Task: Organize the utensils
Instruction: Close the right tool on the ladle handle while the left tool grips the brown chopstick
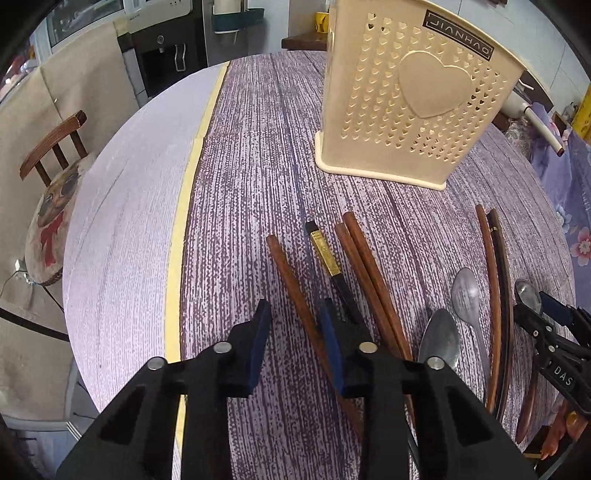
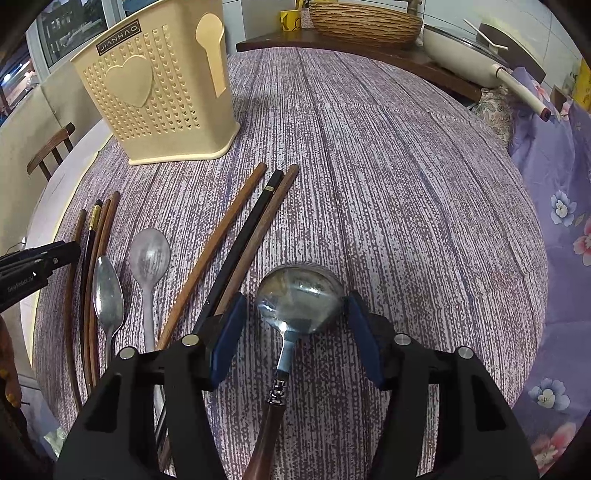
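Utensils lying loose on a purple streaked tablecloth point(image 2: 388, 166)

Right gripper point(image 2: 295, 332) wide, straddling a wood-handled steel ladle point(image 2: 299, 299); left gripper point(image 1: 295, 339) open over brown wooden chopsticks point(image 1: 295, 295); beyond stands a cream perforated plastic holder point(image 1: 406, 110); farther, a wooden chair point(image 1: 55, 144).

A round desk point(image 1: 122, 229) wears a purple-and-white streaked cloth point(image 2: 388, 177) with a yellow band point(image 1: 184, 221) down one side. A wooden chair point(image 1: 51, 144) with a printed cushion (a bow-tied animal) point(image 1: 51, 218) stands beside it. Beyond are beige draped fabric point(image 1: 74, 103), a dark water dispenser point(image 1: 162, 55) and a window point(image 2: 70, 26). A floral lilac bedspread point(image 2: 554, 206) lies opposite, and a woven basket point(image 2: 365, 22) sits on a dark shelf point(image 2: 332, 42).
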A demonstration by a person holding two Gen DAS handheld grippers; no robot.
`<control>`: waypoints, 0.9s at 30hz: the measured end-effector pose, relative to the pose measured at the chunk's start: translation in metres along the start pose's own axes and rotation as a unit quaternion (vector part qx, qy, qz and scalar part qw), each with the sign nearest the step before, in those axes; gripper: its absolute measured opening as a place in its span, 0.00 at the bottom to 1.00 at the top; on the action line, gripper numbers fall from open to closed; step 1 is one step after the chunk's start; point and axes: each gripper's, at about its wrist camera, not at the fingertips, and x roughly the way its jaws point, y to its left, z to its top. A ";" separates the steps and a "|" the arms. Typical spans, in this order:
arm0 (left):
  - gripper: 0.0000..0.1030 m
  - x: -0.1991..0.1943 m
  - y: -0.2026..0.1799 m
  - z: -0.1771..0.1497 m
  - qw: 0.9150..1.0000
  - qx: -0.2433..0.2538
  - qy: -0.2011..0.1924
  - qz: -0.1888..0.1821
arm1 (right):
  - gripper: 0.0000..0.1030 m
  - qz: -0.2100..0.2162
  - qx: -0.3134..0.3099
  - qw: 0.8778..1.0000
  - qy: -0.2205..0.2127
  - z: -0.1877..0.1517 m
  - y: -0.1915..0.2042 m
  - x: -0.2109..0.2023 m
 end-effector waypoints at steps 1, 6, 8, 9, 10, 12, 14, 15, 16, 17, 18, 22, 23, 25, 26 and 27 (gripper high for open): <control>0.24 0.001 -0.001 0.001 1.000 0.004 0.000 0.003 | 0.50 -0.002 -0.001 1.000 0.000 0.001 0.000 0.000; 0.15 0.003 -0.002 0.006 1.000 0.005 0.003 0.005 | 0.47 -0.004 0.000 1.000 -0.001 0.002 0.000 0.001; 0.13 0.004 -0.001 0.010 1.000 0.003 0.005 0.004 | 0.47 -0.005 -0.002 1.000 0.001 0.003 0.001 0.002; 0.13 0.005 -0.001 0.012 1.000 0.003 0.006 0.004 | 0.47 -0.005 -0.003 1.000 0.001 0.004 0.000 0.002; 0.12 0.006 -0.001 0.013 1.000 0.002 0.005 0.003 | 0.47 -0.004 -0.003 1.000 0.001 0.004 0.000 0.002; 0.12 0.006 -0.001 0.013 1.000 0.002 0.004 0.003 | 0.47 -0.002 -0.001 1.000 0.001 0.005 0.000 0.002; 0.12 0.006 -0.002 0.013 1.000 0.001 0.002 0.003 | 0.47 0.003 0.002 1.000 0.000 0.004 -0.001 0.002; 0.12 0.007 -0.002 0.013 1.000 0.000 0.001 0.003 | 0.47 0.007 0.006 1.000 -0.001 0.005 -0.002 0.002; 0.12 0.007 -0.001 0.014 1.000 -0.002 0.000 0.002 | 0.47 0.011 0.009 1.000 -0.001 0.005 -0.004 0.002; 0.11 0.008 0.000 0.015 1.000 -0.004 -0.001 0.001 | 0.47 0.016 0.012 1.000 -0.003 0.005 -0.005 0.002; 0.11 0.008 0.001 0.016 1.000 -0.006 -0.003 0.000 | 0.47 0.021 0.015 1.000 -0.004 0.005 -0.006 0.002; 0.10 0.005 0.002 0.019 1.000 -0.013 -0.014 -0.001 | 0.47 0.040 0.022 0.999 -0.025 0.006 -0.008 -0.007; 0.09 0.003 0.002 0.020 1.000 -0.014 -0.020 -0.001 | 0.47 0.044 0.023 0.998 -0.033 0.006 -0.009 -0.011; 0.08 -0.005 0.004 0.024 0.999 -0.016 -0.034 -0.008 | 0.47 0.050 0.026 0.997 -0.051 0.007 -0.011 -0.020; 0.08 -0.010 0.004 0.025 0.999 -0.017 -0.040 -0.012 | 0.47 0.051 0.026 0.996 -0.063 0.007 -0.012 -0.026; 0.08 -0.016 0.004 0.027 0.999 -0.016 -0.050 -0.013 | 0.47 0.051 0.027 0.996 -0.072 0.008 -0.012 -0.032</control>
